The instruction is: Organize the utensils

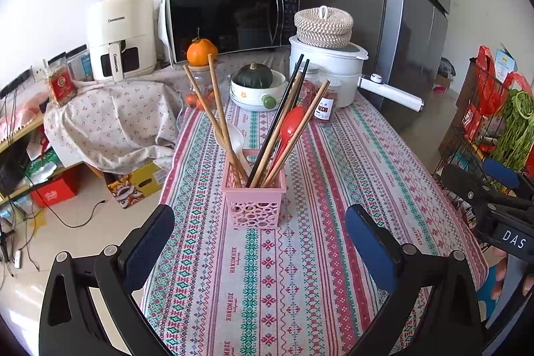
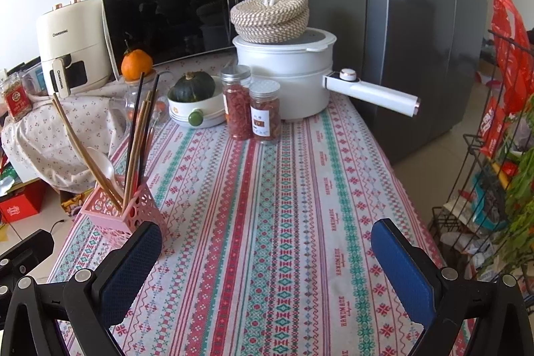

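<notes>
A pink perforated utensil basket point(image 1: 255, 199) stands upright on the patterned tablecloth point(image 1: 300, 272). It holds several wooden chopsticks point(image 1: 217, 119), black chopsticks point(image 1: 280, 119), a red spoon point(image 1: 289, 129) and a white spoon point(image 1: 233, 137). My left gripper point(image 1: 258, 239) is open and empty, just in front of the basket. In the right wrist view the basket point(image 2: 120, 212) is at the left, beside my left finger. My right gripper point(image 2: 267, 256) is open and empty over the bare cloth point(image 2: 267, 189). It also shows at the right edge of the left wrist view point(image 1: 500, 189).
At the table's far end stand a bowl with a green squash point(image 2: 192, 95), two jars of red contents point(image 2: 253, 109), a white pot with a long handle point(image 2: 300, 79), a microwave point(image 2: 180, 15) and an orange point(image 2: 136, 64). A wire rack point(image 2: 494, 172) is at the right.
</notes>
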Demonstrator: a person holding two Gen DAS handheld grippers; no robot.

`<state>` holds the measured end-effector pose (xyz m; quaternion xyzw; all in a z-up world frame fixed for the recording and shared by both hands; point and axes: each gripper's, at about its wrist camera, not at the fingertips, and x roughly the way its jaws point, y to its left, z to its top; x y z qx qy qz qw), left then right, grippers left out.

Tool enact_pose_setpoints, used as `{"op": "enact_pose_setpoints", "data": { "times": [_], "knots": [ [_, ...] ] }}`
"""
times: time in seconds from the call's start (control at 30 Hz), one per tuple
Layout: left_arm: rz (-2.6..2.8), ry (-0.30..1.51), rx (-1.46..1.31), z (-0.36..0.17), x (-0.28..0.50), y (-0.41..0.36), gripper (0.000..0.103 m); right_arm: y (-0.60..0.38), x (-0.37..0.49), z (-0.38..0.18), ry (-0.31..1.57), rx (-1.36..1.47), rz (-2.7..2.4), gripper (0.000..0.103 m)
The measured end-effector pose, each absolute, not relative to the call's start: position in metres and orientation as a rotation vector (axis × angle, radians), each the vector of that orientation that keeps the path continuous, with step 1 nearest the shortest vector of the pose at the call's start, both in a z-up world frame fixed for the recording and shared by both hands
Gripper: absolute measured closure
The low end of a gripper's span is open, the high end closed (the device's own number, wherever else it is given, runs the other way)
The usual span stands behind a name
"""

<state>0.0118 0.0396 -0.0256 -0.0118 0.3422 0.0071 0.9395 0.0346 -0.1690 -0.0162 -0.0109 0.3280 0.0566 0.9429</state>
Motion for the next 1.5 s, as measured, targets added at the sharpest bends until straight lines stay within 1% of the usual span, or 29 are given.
{"op": "enact_pose_setpoints", "data": {
  "times": [1.5],
  "knots": [
    [-0.006,0.753,-0.030,-0.0345,0.0182,0.0360,0.000,-0.1738,0.0378,-0.0195,0.694,0.012,0.104,0.000]
  ]
}}
